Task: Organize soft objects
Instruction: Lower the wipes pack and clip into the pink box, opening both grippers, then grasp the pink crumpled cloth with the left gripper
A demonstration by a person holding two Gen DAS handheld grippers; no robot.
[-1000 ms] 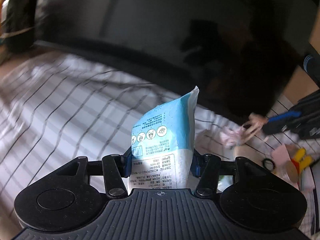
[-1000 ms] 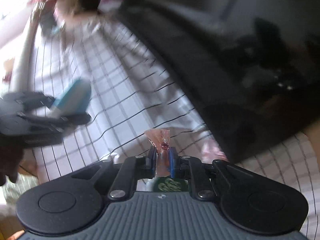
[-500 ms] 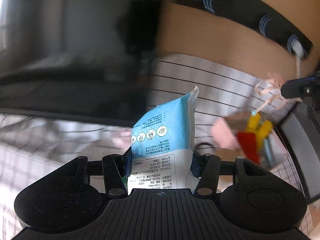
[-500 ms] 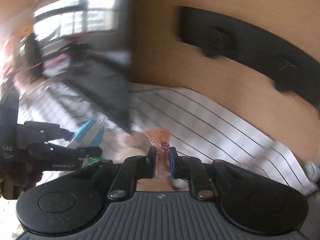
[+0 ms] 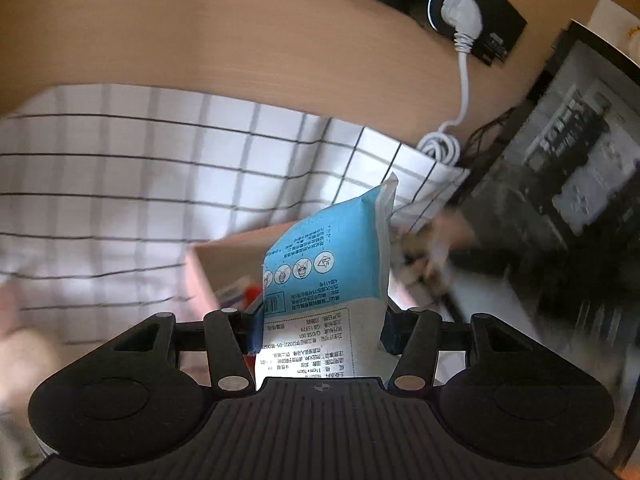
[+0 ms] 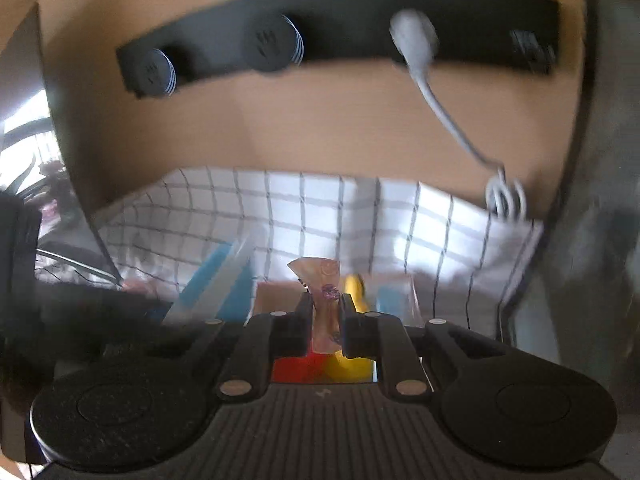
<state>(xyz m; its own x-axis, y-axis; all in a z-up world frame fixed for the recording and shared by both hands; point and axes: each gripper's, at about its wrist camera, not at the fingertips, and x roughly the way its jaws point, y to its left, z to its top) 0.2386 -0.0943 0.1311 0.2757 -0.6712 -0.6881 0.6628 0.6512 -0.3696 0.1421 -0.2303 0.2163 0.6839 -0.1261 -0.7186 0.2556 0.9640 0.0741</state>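
Carrying two soft things at once, and both grips look secure for now. The left gripper point(image 5: 322, 332) has its jaws spread wide but pressed against the flanks of a blue and white tissue pack point(image 5: 328, 276), which stands upright between them with most of its length sticking out past the tips. The right gripper point(image 6: 325, 316) is nearly closed, pinching a small pink wrapped item point(image 6: 320, 280) by its lower part (too blurred to say what it is).

Take the cardboard box point(image 5: 224, 256) as the landmark. In the left view the pack hangs just in front of it, covering its right side; something red shows inside. In the right view the pink item sits over the box's near edge, with red and yellow things point(image 6: 340, 364) showing just below the jaws, and the pack point(image 6: 218, 280) appears to the box's left. Behind the box runs the checked cloth point(image 5: 160, 168), and beyond that a white cable point(image 5: 440, 146) coils below a wall socket strip point(image 5: 460, 8).

What could go wrong? My read:
- Both views are smeared, so a release now could toss either item past the box onto the cloth.
- The pack is tall and held low; a bump on the box wall could tip it out of the jaws.
- The two grippers are close together over one opening, so they may knock each other.
- A reach too far behind the box could snag the cable.
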